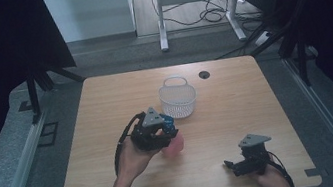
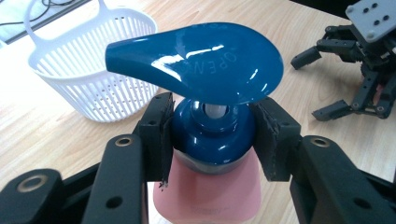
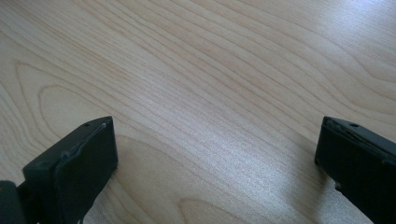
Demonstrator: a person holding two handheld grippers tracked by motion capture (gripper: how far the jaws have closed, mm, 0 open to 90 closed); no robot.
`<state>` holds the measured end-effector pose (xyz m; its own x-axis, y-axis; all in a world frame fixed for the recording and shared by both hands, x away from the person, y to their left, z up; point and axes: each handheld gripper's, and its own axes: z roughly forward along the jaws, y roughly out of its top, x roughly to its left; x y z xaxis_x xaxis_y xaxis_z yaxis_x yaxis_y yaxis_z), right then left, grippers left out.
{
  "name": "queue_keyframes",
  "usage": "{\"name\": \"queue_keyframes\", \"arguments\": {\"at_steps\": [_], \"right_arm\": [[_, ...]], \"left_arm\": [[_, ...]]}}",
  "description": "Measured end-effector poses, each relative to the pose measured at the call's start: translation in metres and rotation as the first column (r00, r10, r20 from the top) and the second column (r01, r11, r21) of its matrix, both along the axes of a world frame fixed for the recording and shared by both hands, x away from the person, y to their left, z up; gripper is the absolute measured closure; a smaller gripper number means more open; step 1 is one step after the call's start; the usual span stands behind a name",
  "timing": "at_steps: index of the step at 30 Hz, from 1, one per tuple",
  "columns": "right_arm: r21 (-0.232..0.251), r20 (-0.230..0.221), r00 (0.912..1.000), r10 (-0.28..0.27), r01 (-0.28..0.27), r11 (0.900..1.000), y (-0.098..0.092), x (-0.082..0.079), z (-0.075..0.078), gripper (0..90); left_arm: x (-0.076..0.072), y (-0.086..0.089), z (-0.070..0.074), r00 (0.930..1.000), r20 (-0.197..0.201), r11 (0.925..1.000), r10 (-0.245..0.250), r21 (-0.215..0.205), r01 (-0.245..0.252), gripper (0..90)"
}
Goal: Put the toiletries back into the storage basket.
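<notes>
Pink bottle (image 2: 205, 196) with a blue pump (image 2: 201, 63) sits pinched at its collar between the pads of the left gripper (image 2: 212, 130), centre frame in that gripper's view, a detail too small to read from the high view. From above, the bottle (image 1: 173, 145) shows left of centre, just below the white basket (image 1: 178, 99) on the wooden table (image 1: 238, 112). At lower right, the right gripper (image 1: 236, 163) rests, its jaws spread wide over bare wood.
</notes>
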<state>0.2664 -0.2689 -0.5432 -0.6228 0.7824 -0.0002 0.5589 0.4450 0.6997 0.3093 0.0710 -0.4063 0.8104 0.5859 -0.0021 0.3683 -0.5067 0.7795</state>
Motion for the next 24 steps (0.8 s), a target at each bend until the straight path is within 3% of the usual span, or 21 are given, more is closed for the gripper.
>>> {"name": "queue_keyframes", "arguments": {"at_steps": [24], "right_arm": [[-0.001,0.0,1.0,0.001,-0.001,1.0,0.0,0.0,0.0,0.0]], "left_arm": [[0.03,-0.005,0.031,0.9988,0.026,0.9989,0.043,-0.019,-0.042,52.6]]}}
